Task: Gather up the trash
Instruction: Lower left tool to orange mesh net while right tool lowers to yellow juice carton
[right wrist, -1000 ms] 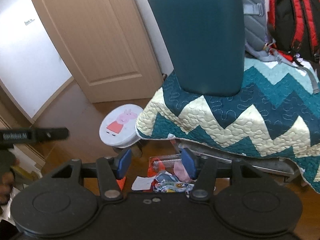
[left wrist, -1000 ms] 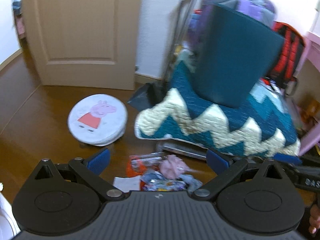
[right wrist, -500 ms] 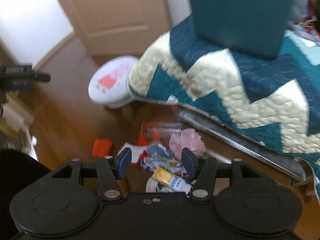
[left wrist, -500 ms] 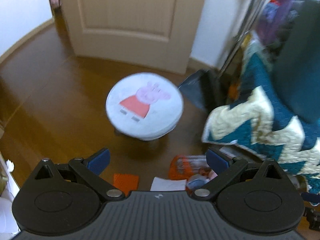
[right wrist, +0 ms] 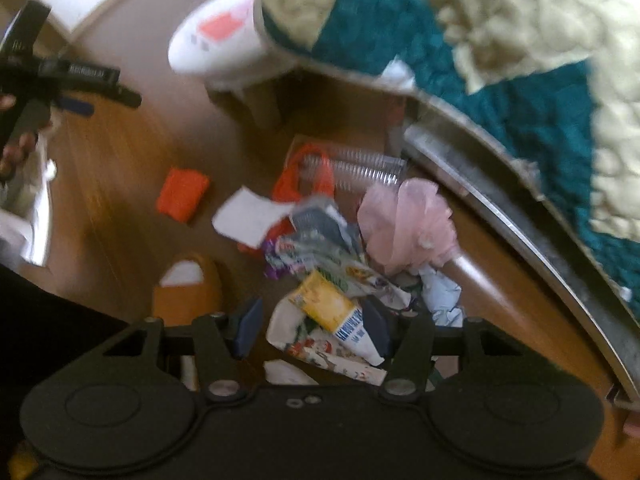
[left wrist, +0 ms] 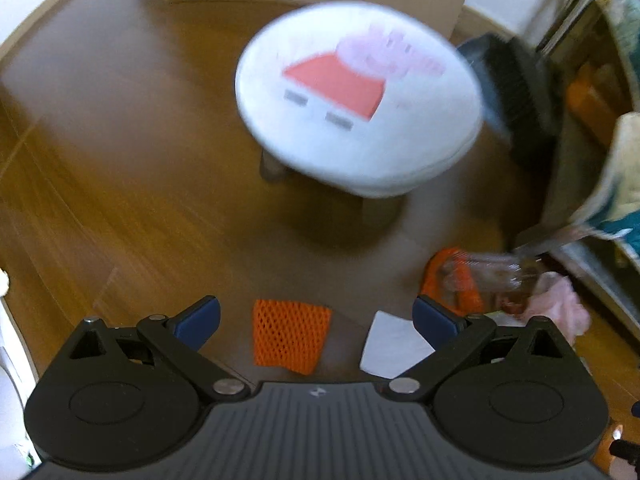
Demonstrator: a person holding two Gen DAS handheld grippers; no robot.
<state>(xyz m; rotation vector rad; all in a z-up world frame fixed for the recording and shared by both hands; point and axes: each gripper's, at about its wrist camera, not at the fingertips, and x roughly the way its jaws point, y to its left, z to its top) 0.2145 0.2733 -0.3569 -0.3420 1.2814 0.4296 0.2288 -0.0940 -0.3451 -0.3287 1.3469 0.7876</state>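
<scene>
On the wood floor (left wrist: 120, 208) beside the bed edge (right wrist: 500, 184) lies the trash (right wrist: 332, 264), the left gripper (left wrist: 316, 320) wide over orange netting (left wrist: 290, 334), the right gripper (right wrist: 312, 324) wide around a yellow carton (right wrist: 330, 306); approach underway, next lower and close.

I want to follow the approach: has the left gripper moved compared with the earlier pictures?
Yes. The left gripper has come down and forward toward the floor: the round stool looks much larger, and the orange mesh piece now lies between its open fingers.
</scene>
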